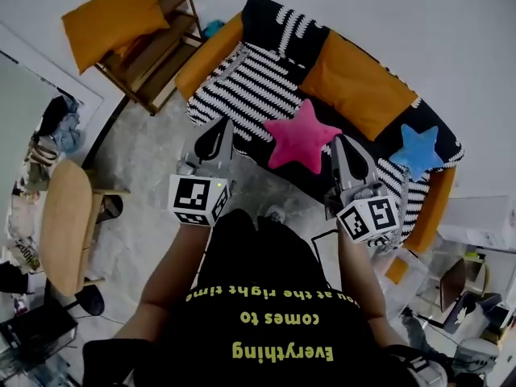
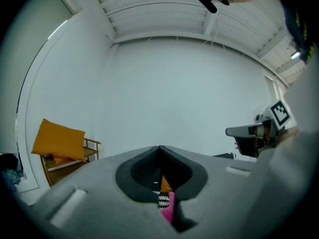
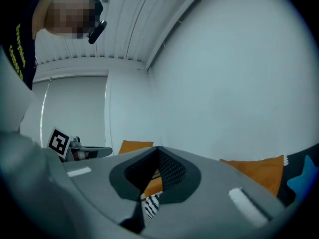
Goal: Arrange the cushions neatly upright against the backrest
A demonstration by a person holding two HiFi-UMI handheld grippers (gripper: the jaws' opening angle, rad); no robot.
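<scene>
Cushions on the sofa (image 1: 211, 55): pink star cushion (image 1: 302, 142) lay flat at the sofa's front edge, near its middle. Blue star cushion (image 1: 418, 149) lay toward the sofa's right end. Large orange cushion (image 1: 359, 85) sat along the sofa's back, and the striped cushion (image 1: 242, 87) sprawled across its left end. A spare orange cushion (image 1: 113, 18) rested on a wooden chair (image 1: 165, 63) left of the sofa. Left gripper (image 1: 216, 139) hovered before the sofa's left half, jaws together, empty. Right gripper (image 1: 343, 147) was just beside the pink star, jaws also closed on nothing.
</scene>
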